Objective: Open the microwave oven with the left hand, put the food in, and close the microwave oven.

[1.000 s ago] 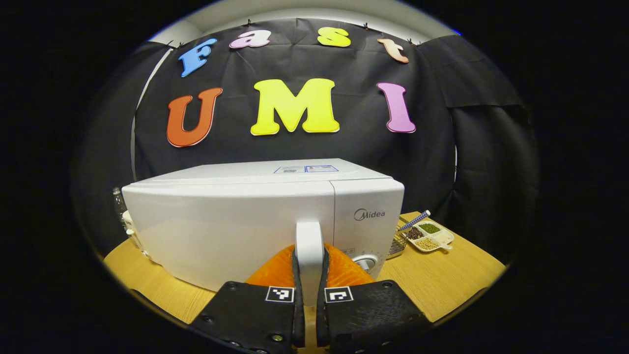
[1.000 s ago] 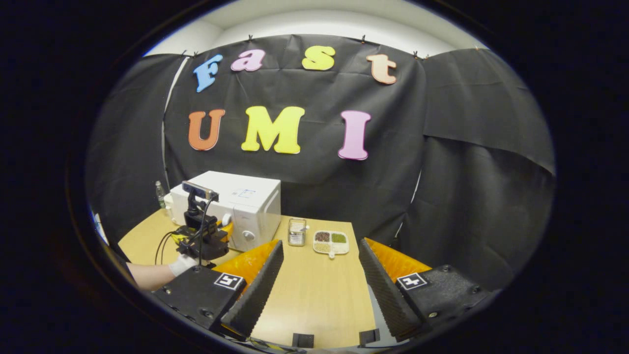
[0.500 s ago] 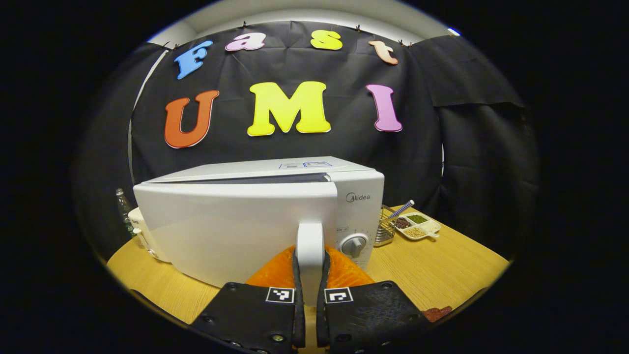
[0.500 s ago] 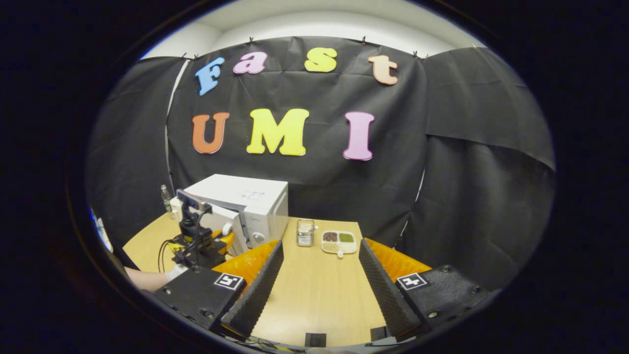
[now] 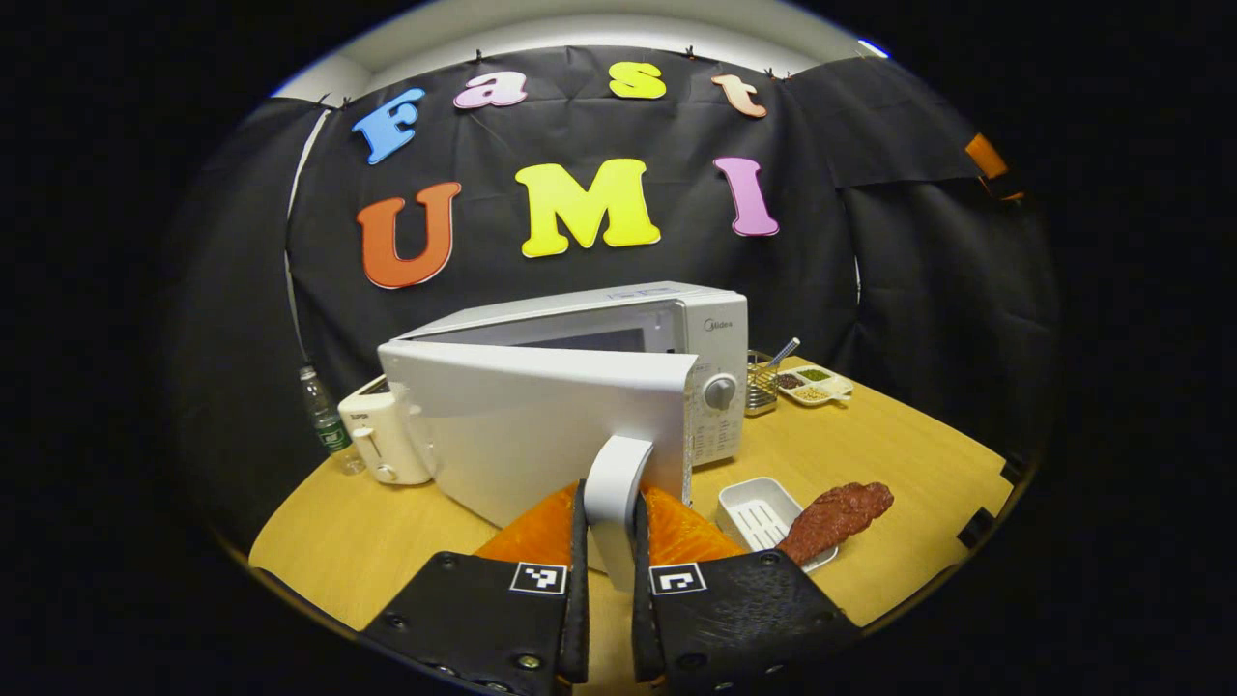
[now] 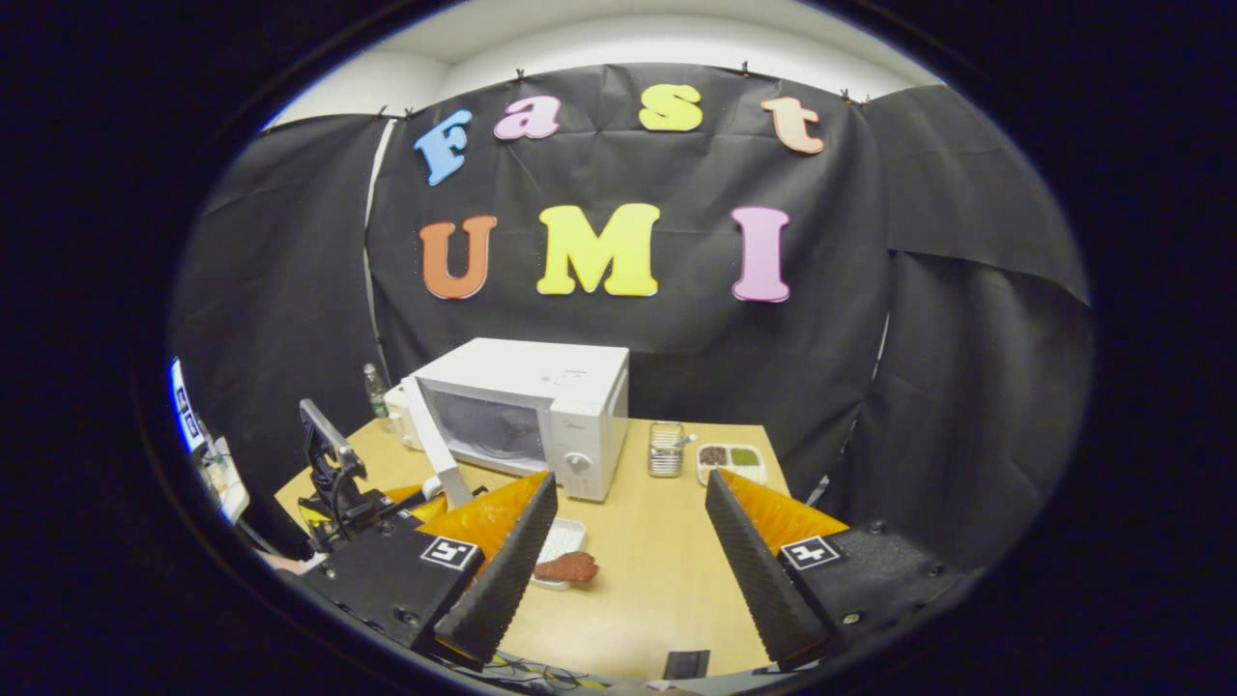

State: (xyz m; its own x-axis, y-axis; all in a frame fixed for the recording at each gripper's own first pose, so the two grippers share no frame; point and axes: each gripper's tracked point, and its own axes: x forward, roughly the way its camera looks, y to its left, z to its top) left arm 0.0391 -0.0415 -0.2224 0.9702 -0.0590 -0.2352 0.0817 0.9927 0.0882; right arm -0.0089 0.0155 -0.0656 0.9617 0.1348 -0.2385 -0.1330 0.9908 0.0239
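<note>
Now the left gripper [image 5: 609,619] has its fingers clamped on the door handle [image 5: 615,488]; best swing the microwave [image 5: 618,387] door fully wide. At lower right, meat [image 5: 836,517] waits on its tray [image 5: 749,512]; right gripper [image 6: 628,570] gapes empty.

A white toaster [image 5: 379,440] stands on the wooden counter [image 5: 908,454], with a small bottle [image 5: 319,416] just beside it toward the wall. Farther right along the counter a wire basket [image 5: 761,385] holds a utensil, and next to it lies a divided tray [image 5: 814,384] of dark, green and pale grains.
</note>
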